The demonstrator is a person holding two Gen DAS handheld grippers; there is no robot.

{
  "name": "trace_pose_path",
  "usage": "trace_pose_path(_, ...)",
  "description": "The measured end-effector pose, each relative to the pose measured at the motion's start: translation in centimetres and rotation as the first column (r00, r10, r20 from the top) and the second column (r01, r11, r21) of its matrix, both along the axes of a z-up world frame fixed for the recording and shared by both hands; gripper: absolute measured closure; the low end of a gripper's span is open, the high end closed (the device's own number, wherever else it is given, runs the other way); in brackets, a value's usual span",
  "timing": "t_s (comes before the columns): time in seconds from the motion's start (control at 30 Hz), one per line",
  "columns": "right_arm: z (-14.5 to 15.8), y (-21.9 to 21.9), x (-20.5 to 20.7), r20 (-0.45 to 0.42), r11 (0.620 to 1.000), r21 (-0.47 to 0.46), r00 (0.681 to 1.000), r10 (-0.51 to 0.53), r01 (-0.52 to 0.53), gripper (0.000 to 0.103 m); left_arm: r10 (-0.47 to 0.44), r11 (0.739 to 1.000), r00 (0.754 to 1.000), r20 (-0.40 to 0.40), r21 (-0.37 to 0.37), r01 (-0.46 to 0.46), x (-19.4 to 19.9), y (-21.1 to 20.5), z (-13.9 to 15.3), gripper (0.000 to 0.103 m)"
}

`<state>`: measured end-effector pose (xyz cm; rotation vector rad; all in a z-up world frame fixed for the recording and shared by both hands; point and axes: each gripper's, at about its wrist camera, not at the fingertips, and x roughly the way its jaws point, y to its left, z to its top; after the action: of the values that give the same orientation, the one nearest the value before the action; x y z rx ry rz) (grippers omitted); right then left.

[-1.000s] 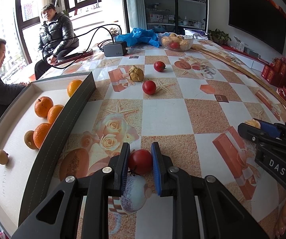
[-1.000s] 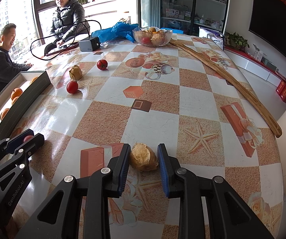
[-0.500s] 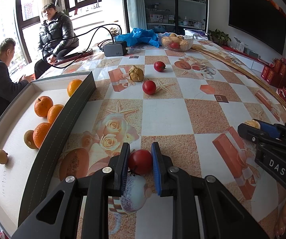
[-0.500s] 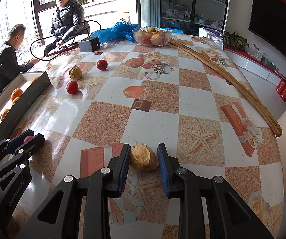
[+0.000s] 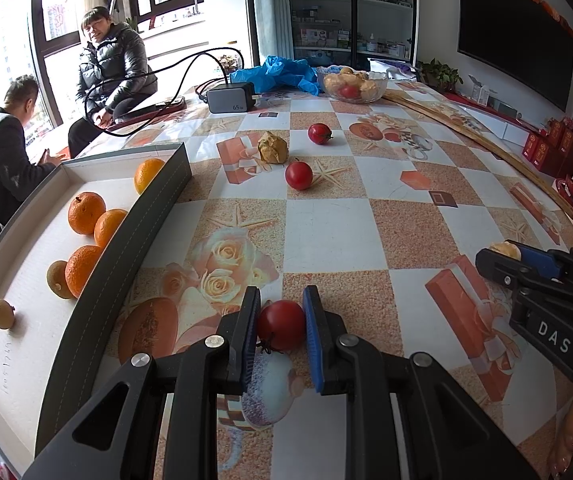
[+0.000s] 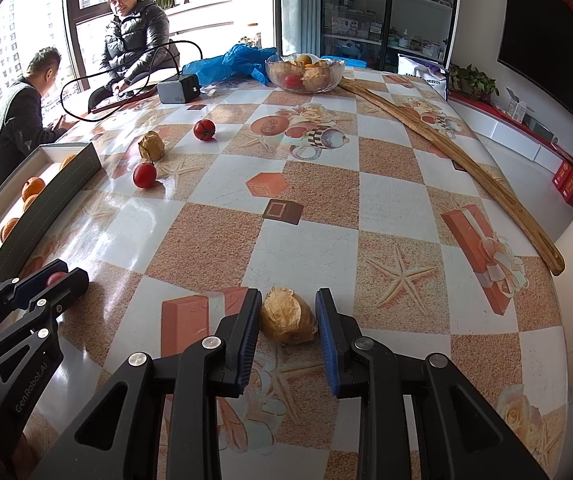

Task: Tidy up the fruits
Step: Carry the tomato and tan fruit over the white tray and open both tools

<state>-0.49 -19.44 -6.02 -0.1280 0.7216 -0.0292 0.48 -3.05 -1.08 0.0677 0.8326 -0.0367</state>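
My left gripper (image 5: pixel 280 324) is shut on a red tomato (image 5: pixel 281 325), low over the tablecloth beside the tray (image 5: pixel 98 264). The white-lined tray holds several oranges (image 5: pixel 86 213) and two small brown fruits (image 5: pixel 2 313). My right gripper (image 6: pixel 288 316) is shut on a tan, papery-husked fruit (image 6: pixel 286 316) at table level. Each gripper shows in the other's view: the right one (image 5: pixel 498 256) and the left one (image 6: pixel 56 278). Loose on the table are two tomatoes (image 5: pixel 298 175) (image 5: pixel 319 133) and another husked fruit (image 5: pixel 272 147).
A glass bowl of fruit (image 5: pixel 352 84) stands at the far end by a blue plastic bag (image 5: pixel 282 74) and a grey charger with cables (image 5: pixel 231 98). A long wooden strip (image 6: pixel 446 152) lies along the table's right side. Two people (image 5: pixel 110 68) sit beyond the left edge.
None on the table: both grippers hold their fruit in the same place. The seated man at left has turned away.
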Motion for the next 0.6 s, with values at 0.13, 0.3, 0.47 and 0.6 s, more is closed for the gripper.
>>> trace_pose_path(0.13,0.0,-0.1,-0.1,0.0,1.0,0.013,1.0,0.001,-0.001,0.074,0.0,1.0,1.0,-0.001,-0.002,0.0,0.0,0.0,0.0,0.08)
trace_pose_path(0.3,0.6,-1.0,0.3,-0.057,0.996,0.085,0.998,0.024,-0.019,0.074,0.006,0.998,1.0,-0.026,-0.064,-0.007,0.2,0.9,0.2,0.079)
trace_pose_path(0.47,2.0,-3.9,1.4,-0.14,0.949,0.316,0.989,0.055,-0.008,0.074,0.004,0.983,0.997,-0.078,-0.183,-0.018,-0.1,2.4,1.5,0.079)
trace_pose_path(0.6,3.1,-4.9,2.1,-0.175,0.913,0.408,0.982,0.076,0.002,0.074,0.011,0.977,0.998,-0.055,-0.212,-0.023,-0.7,4.1,3.6,0.079)
